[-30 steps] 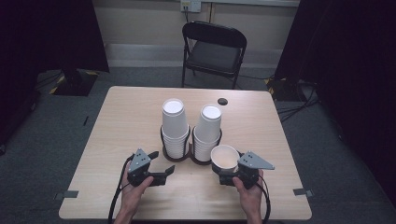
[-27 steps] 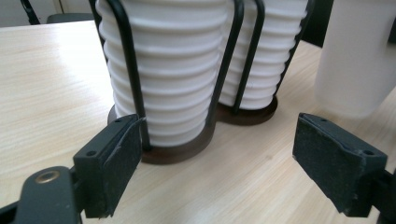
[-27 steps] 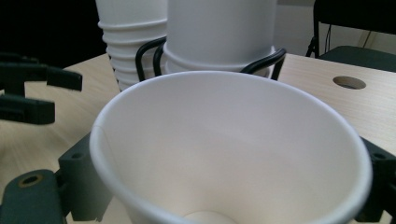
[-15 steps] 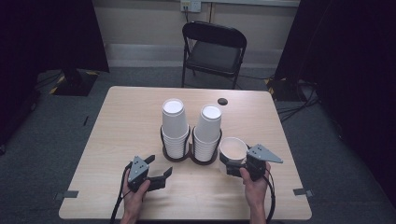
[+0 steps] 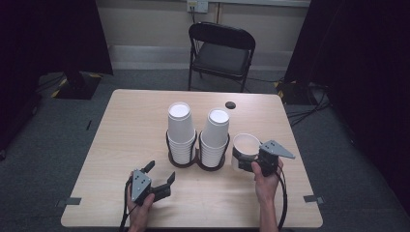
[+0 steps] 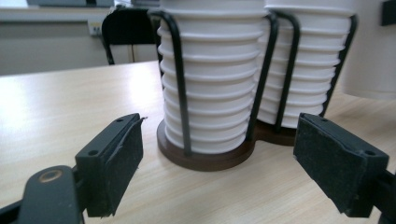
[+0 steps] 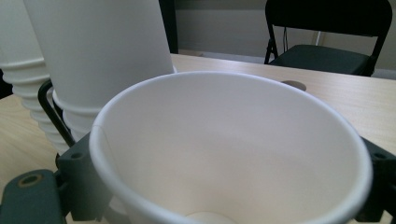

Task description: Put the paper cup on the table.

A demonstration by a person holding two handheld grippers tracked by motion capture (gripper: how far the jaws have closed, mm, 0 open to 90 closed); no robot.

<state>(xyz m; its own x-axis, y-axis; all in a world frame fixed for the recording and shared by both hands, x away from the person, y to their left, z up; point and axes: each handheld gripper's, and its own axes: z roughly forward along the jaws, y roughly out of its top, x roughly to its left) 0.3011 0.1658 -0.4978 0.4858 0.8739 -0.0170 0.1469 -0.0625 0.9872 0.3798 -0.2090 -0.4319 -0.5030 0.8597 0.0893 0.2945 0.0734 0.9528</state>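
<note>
High view: holding a single white paper cup upright, mouth up, in the right gripper, jaws closed against its wall, just right of the two-ring cup holder. Resting low on the table, the left gripper, jaws spread wide and carrying nothing, pointing toward the holder just ahead of it. Standing in the holder's rings, the left cup stack and the right cup stack, both bottom-up. Judging the step in hand as carrying one cup clear of the stacks; next move calling for a bare spot on the table and a gentle release, to avoid crushing the thin wall. Lying well beyond both grippers, a small dark disc and a folding chair.

Left gripper view: facing the holder's brown base and black wire uprights directly between the wide-open jaws, nothing touching either pad. Blocking any straight advance, the ribbed left cup stack.

Right gripper view: looking down into the cup's open mouth, a jaw pressing at each side. Crowding the gripper's left, the right cup stack, close enough to be knocked on a leftward swing.
</note>
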